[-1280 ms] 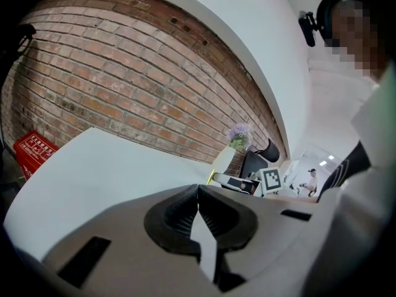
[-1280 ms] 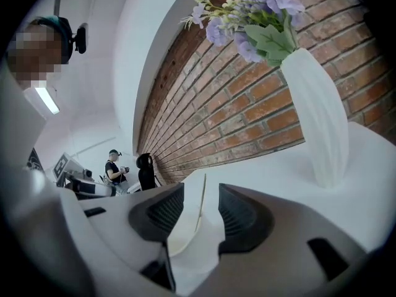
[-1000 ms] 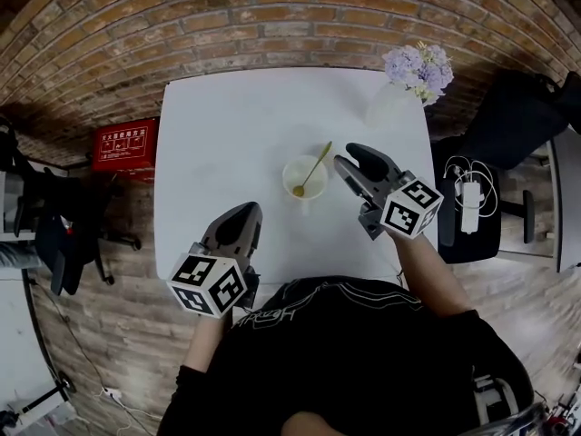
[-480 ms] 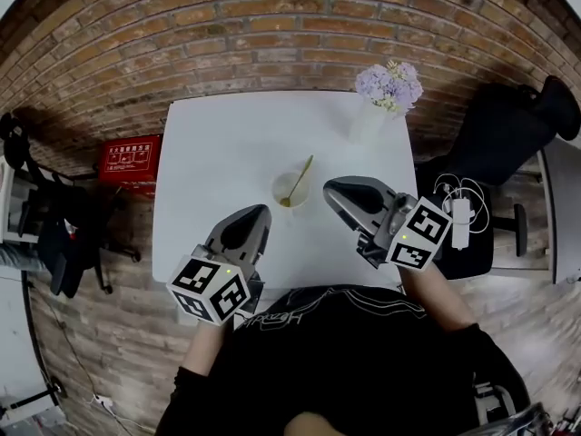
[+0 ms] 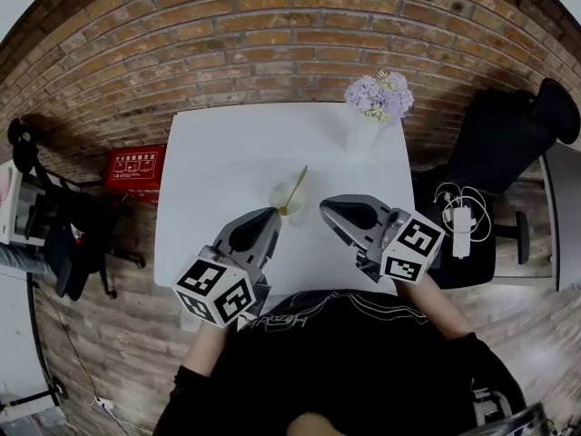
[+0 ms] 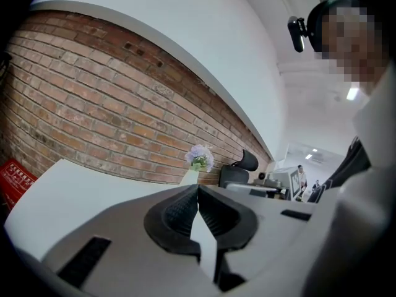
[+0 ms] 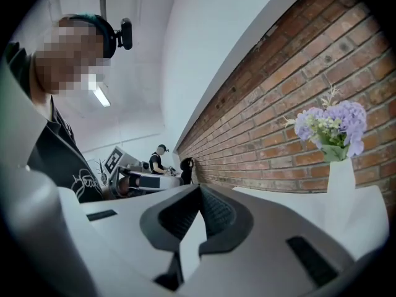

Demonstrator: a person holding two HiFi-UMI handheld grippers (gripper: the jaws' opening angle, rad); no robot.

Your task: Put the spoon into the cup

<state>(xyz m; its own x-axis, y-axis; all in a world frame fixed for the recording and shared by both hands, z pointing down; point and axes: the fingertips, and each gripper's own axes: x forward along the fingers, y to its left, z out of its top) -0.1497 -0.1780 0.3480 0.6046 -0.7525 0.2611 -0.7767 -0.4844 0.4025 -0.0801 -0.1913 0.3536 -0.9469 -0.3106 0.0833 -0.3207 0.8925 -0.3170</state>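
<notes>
The table [image 5: 222, 157] looks smooth and matt, the brick wall [image 5: 272, 34] rough, the spoon [image 5: 297, 186] shiny metal

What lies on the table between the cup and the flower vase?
Nothing: in the head view the table is bare between cup and vase.

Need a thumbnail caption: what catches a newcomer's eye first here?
The left gripper and right gripper, each with a marker cube, hover shut and empty over the near edge of the table; the right's jaws have just closed. Just beyond their tips the spoon leans in the cup, and purple flowers stand at the far right corner.
</notes>
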